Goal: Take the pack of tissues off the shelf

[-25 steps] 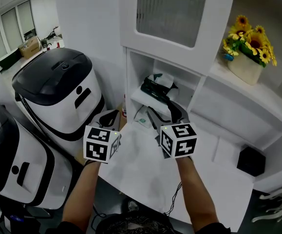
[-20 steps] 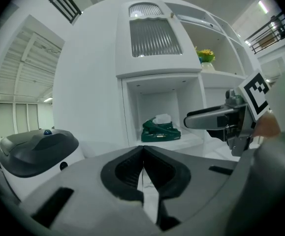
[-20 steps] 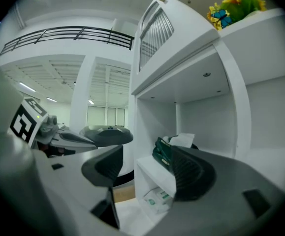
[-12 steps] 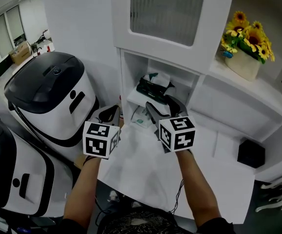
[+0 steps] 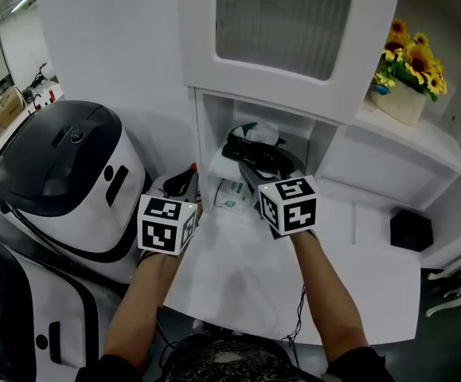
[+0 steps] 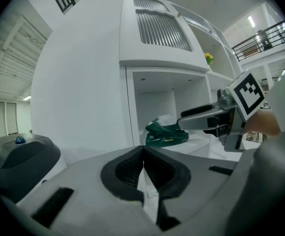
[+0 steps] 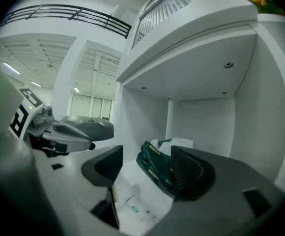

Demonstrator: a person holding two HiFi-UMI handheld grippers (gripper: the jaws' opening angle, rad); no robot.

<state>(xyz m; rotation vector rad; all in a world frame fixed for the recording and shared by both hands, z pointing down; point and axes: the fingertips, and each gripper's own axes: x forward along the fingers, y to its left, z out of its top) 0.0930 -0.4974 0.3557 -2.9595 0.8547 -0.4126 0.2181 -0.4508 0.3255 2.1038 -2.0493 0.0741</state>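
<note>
**Change from the earlier frames.** The right gripper [image 5: 263,167] has advanced toward the 12 o'clock position. Its jaws now reach the mouth of the lower compartment of the shelf unit [image 5: 206,126], where earlier they were short of it. The left gripper [image 5: 181,185] has stayed low at the 9 o'clock side of the right gripper, outside the compartment.

**Surroundings, head view.**
- White appliance with black lid [image 5: 63,165]: at 9 o'clock of the grippers, on the floor side, well apart from the shelf opening.
- White counter [image 5: 357,269]: below the compartment, extending toward 4 o'clock.
- Sunflowers [image 5: 409,58]: in a pot on an upper ledge at 2 o'clock.
- Black box [image 5: 411,231]: on the counter at 3 o'clock.
- Pack of tissues [image 5: 252,138]: dark green, lying on the compartment floor, directly at 12 o'clock of the right gripper.
- White packet with green print [image 5: 232,193]: below the compartment edge, between the two grippers.

Nothing stands between the right gripper and the pack.

**Per-view detail.**
- The right gripper view shows the right gripper [image 7: 143,167] with fingers released and spread. The pack of tissues [image 7: 154,168] lies between them, close to the right-hand jaw; contact cannot be confirmed. The packet [image 7: 135,208] appears at 6 o'clock.
- The left gripper view shows the left gripper [image 6: 143,163] clenched, pads meeting, with nothing held. The pack [image 6: 166,134] is ahead at 1 o'clock, and the right gripper [image 6: 216,117] enters from 3 o'clock.
</note>
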